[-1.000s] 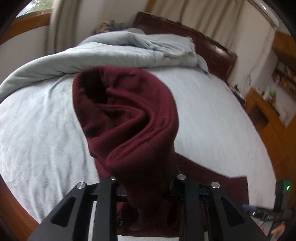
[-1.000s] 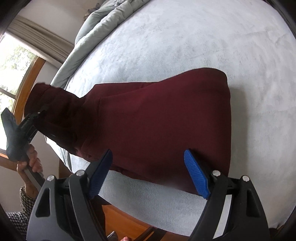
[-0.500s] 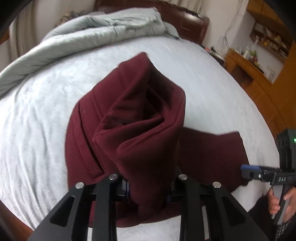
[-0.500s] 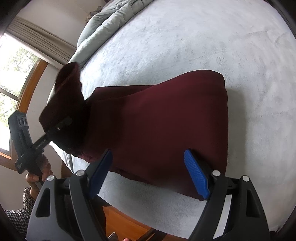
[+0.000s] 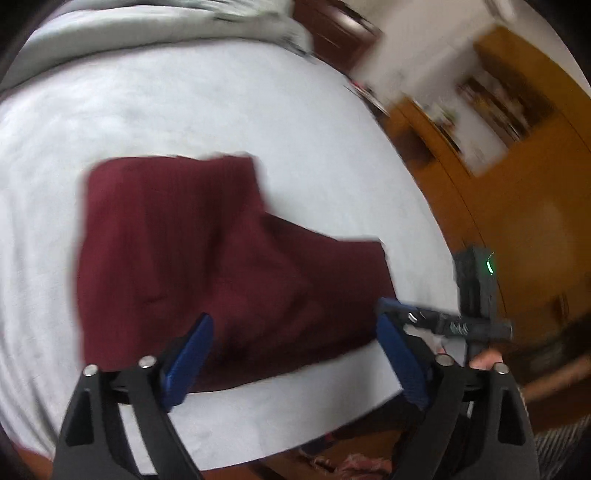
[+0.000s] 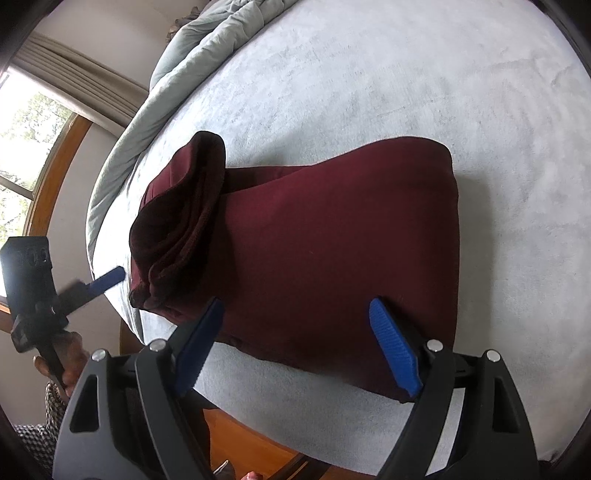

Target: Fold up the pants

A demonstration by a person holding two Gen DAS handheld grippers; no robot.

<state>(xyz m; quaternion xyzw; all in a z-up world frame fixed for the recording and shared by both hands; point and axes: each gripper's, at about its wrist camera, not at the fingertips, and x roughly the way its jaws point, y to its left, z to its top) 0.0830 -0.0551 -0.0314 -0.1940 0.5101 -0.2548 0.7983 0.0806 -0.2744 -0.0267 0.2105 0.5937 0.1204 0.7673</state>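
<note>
wooden shelf unit point(image 5: 491, 110), right of the left gripper: pretty smeared, contents unreadable
grey rumpled duvet point(image 5: 147, 22), far ahead: cut off up top

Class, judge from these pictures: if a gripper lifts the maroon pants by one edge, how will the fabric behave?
The maroon pants would probably droop, not hold shape: one end already lies in soft rumpled layers. The fabric looks thick and fleecy, so likely grippy against the bed sheet. Both the left gripper and right gripper are open, so nothing pins the fold.

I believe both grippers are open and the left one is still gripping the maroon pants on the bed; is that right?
Not quite. The left gripper is open and holds nothing; the left wrist view shows the maroon pants lying released on the bed. The right gripper is open too.
</note>
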